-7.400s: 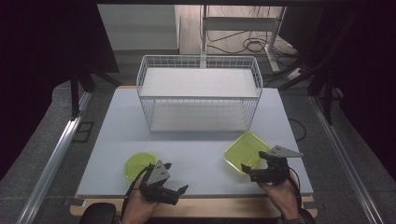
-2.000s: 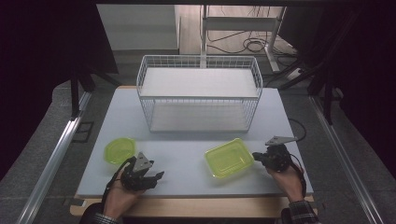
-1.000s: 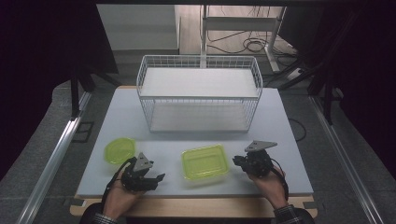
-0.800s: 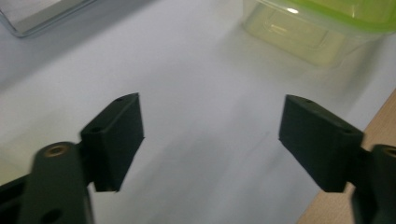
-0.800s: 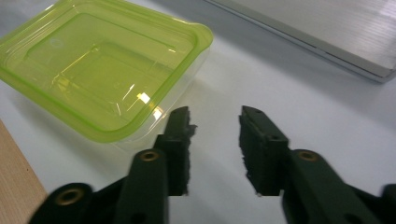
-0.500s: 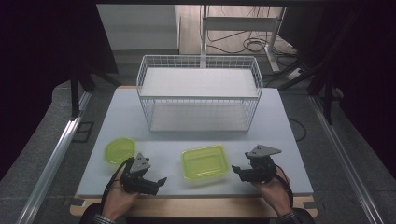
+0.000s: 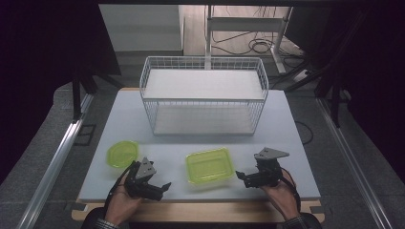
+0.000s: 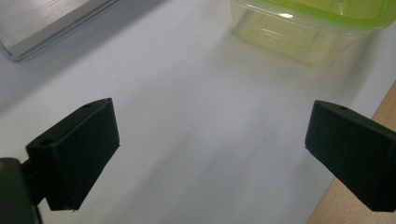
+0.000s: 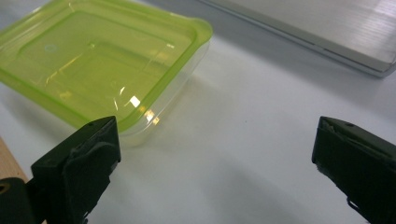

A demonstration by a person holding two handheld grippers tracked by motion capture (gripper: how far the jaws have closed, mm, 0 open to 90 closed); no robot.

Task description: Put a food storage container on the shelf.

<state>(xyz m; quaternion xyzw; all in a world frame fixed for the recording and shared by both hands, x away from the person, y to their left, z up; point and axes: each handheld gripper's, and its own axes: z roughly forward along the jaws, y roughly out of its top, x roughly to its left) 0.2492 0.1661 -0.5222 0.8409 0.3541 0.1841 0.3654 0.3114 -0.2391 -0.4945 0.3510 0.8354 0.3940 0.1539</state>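
A pale grey-white tabletop point(image 7: 286, 129) is lying on a wooden board whose bare edge is showing along the near side, with dark grey floor around it, a metal rail running past the left, and cables trailing on the floor beyond the far end. A white wire basket with a flat white shelf point(image 7: 203, 98) is standing at the far middle of the table.

No brand, label or writing is readable anywhere.

A rectangular clear plastic container with a lime-green lid point(image 7: 209, 165) is sitting near the front centre, between the two hands, and a round lime-green container point(image 7: 122, 153) is sitting to its left, just beyond the left gripper point(image 7: 160, 187). That gripper is resting low on the table in the person's hand, jaws spread wide and holding nothing. The right gripper point(image 7: 242, 177) is likewise gaping, empty, and pointing toward the rectangular container from close by without touching it.

The left gripper view is showing that box's clear side wall beneath the lid; the right gripper view is showing the lid's moulded top and glare.
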